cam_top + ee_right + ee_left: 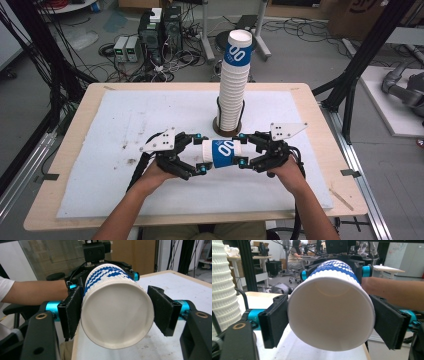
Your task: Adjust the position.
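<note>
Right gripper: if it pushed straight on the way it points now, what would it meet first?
The cup itself, probably. The right gripper faces the cup's closed bottom, which sits between its jaws. Beyond the cup comes the left gripper, which is at the open end.

A pale wooden table carries a white mat marked with dark smudges near its left side. Beyond the far edge, on the grey floor, stand two small white boxes beside a dark computer tower, with tangled cables around them. A round black stool sits behind the table. Black frame posts rise at the right.
</note>
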`<state>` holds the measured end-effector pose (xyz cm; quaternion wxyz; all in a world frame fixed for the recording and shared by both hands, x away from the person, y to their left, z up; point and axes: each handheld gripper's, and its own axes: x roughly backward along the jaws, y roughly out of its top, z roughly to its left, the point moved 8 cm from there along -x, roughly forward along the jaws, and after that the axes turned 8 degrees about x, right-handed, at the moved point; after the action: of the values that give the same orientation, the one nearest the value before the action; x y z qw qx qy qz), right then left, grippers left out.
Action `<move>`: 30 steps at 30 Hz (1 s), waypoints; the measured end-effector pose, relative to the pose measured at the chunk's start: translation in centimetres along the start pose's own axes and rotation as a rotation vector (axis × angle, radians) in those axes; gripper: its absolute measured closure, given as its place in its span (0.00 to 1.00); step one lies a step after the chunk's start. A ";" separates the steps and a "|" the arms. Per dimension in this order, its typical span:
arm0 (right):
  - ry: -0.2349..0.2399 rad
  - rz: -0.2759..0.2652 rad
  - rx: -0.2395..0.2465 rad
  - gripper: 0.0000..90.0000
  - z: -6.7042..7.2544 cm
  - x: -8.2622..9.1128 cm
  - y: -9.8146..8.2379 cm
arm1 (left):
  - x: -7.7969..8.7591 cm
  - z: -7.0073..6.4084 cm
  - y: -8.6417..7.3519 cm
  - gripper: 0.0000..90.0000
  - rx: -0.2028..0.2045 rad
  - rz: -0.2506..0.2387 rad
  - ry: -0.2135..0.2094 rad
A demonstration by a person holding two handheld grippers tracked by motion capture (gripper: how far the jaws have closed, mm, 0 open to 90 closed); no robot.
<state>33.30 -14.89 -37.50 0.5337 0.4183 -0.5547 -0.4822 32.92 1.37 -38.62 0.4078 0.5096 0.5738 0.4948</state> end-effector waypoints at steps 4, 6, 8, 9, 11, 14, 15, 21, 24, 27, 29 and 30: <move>0.007 0.016 -0.010 0.35 0.0 -0.1 -0.3 | 0.2 -0.1 0.0 0.27 -0.020 0.018 0.001; 0.005 0.034 -0.009 0.35 0.1 -0.1 -0.4 | 0.2 -0.2 0.1 0.29 -0.037 0.042 0.004; 0.006 0.043 -0.019 0.35 0.2 0.0 -0.4 | 0.2 -0.3 0.4 0.30 -0.046 0.058 0.008; 0.001 0.042 -0.010 0.35 0.1 0.0 -0.4 | 0.2 -0.3 0.5 0.30 -0.048 0.066 0.008; 0.004 0.042 -0.016 0.34 0.2 0.0 -0.3 | 0.2 -0.3 0.7 0.31 -0.047 0.076 0.012; -0.015 0.036 -0.015 0.30 0.2 0.0 -0.1 | 0.1 -0.4 1.0 0.31 -0.039 0.078 0.015; -0.028 0.035 -0.010 0.26 0.2 0.0 0.0 | 0.1 -0.3 1.0 0.31 -0.042 0.084 0.015; -0.079 0.044 0.008 0.23 -0.1 0.6 0.4 | 0.3 -0.1 1.1 0.31 -0.043 0.154 0.043; -0.095 0.067 0.025 0.23 -0.1 0.9 0.5 | 0.6 0.2 1.4 0.31 -0.046 0.196 0.061; -0.110 0.097 0.044 0.23 0.0 0.9 0.6 | 0.7 0.3 1.7 0.31 -0.057 0.243 0.072; -0.134 0.123 0.073 0.23 -0.1 0.8 0.6 | 0.7 0.2 2.0 0.31 -0.069 0.275 0.076; -0.144 0.137 0.083 0.23 -0.1 0.7 0.6 | 0.7 0.2 2.1 0.31 -0.073 0.294 0.080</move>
<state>33.42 -15.51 -36.75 0.5065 0.3654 -0.6384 -0.4499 33.38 2.11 -36.61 0.3259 0.5528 0.4904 0.5896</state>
